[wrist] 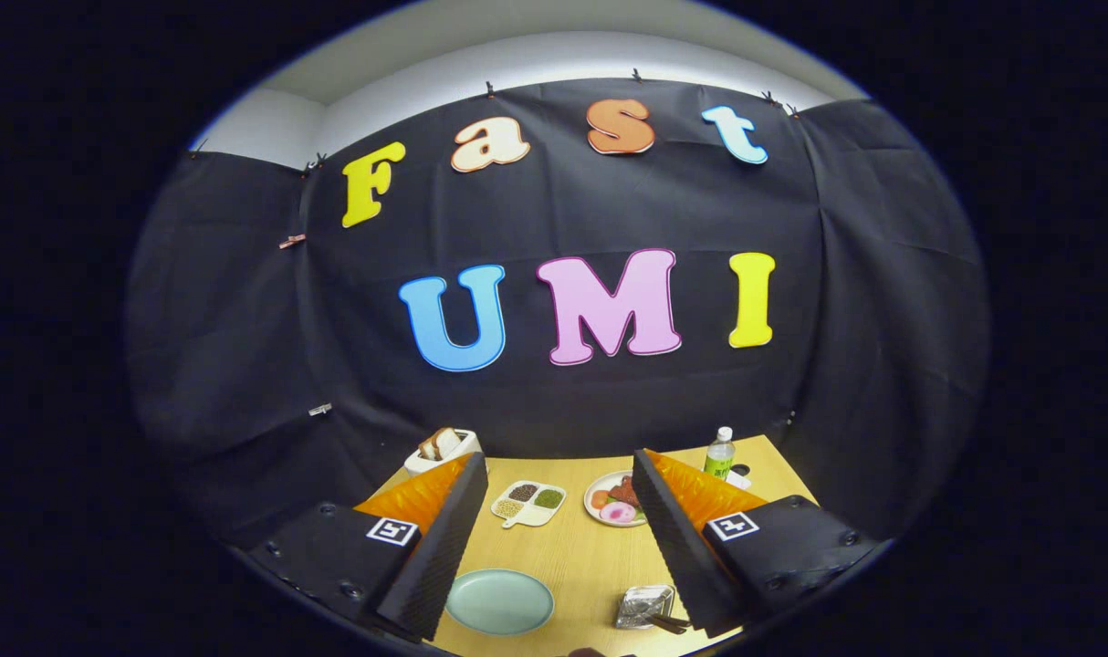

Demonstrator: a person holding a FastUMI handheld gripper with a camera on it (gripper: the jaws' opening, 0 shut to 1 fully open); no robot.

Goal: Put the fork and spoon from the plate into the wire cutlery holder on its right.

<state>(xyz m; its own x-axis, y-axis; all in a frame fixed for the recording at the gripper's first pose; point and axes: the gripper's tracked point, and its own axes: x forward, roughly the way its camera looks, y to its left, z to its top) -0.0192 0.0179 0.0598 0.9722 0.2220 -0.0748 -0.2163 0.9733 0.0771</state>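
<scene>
My gripper [559, 458] is open and held high above the wooden table [581, 547], with nothing between its fingers. Far below, a pale green plate [499, 600] lies close to the base of the left finger [444, 538]; its surface looks bare. To the plate's right, against the right finger [677, 538], stands the wire cutlery holder [643, 604]. Dark handles [669, 624] poke out of its near side. I cannot make out a fork or a spoon apart from those handles.
Further back on the table are a white box with bread [443, 447], a divided dish of beans [528, 503], a plate of food [614, 500] and a small bottle [720, 453]. Black cloth walls the booth behind and at both sides.
</scene>
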